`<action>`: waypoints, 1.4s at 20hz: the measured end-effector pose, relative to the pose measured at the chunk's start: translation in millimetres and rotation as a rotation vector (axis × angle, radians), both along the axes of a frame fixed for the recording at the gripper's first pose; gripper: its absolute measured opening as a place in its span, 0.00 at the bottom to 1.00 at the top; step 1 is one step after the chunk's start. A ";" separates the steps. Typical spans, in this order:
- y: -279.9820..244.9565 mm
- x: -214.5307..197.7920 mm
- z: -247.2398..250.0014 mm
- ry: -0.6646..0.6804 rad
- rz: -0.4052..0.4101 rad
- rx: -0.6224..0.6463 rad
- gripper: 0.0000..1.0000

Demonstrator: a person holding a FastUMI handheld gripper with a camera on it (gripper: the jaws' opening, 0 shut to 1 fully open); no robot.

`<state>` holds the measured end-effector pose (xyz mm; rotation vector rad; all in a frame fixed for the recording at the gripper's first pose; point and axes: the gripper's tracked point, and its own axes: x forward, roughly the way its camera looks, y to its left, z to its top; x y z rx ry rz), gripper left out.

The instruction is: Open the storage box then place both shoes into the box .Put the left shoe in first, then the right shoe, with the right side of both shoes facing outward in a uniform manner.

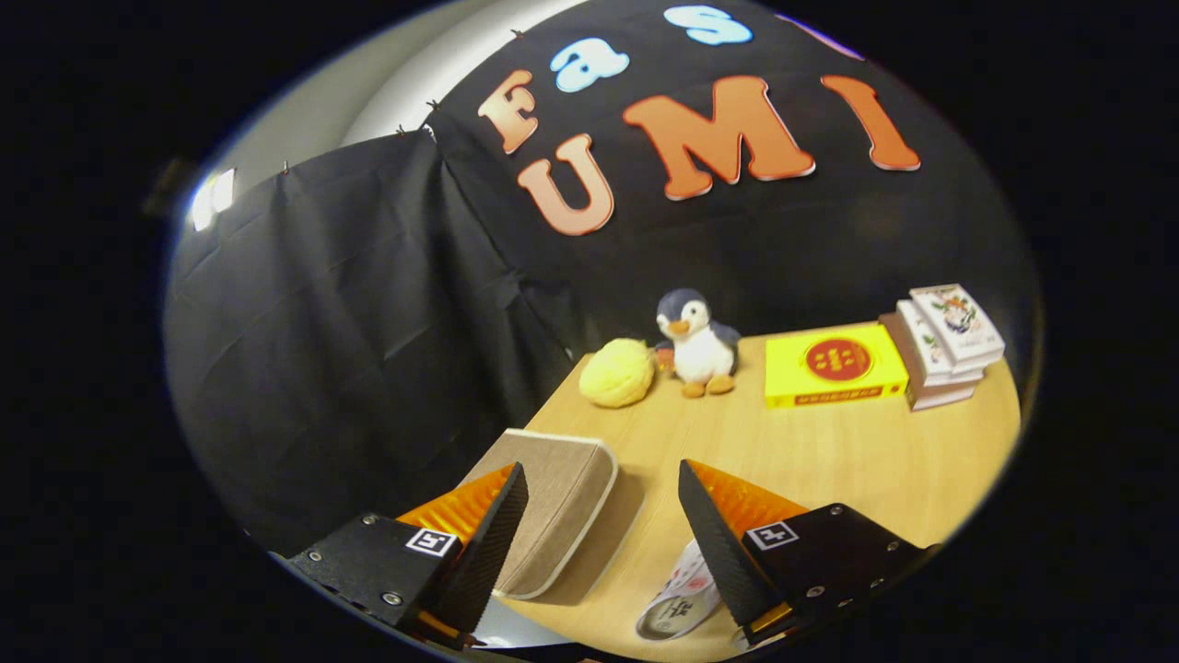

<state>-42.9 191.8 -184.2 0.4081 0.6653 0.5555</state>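
The gripper [603, 516] hung above the table [829, 460], fingers spread wide and holding nothing. The storage box [553, 506], lid closed, sat at the table's left edge just beside the left finger. Best to catch the lid's rim squarely before lifting

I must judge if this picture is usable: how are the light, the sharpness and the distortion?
Gripper view: warm, dim light on the table; the storage box throws a soft shadow to its right; the penguin toy is sharp; fisheye bends the table's edges; the open gripper looks slightly soft.
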 end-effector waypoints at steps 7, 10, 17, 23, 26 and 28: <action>51.8 -31.7 -55.2 0.251 0.137 0.123 0.98; 70.7 -42.5 -72.2 0.342 0.166 0.180 0.98; 97.6 -50.8 -107.2 0.461 0.203 0.248 0.98; 117.0 -57.7 -128.6 0.556 0.216 0.322 0.98; 125.1 -57.7 -131.6 0.585 0.219 0.390 0.98; 128.3 -58.5 -132.7 0.621 0.210 0.432 0.98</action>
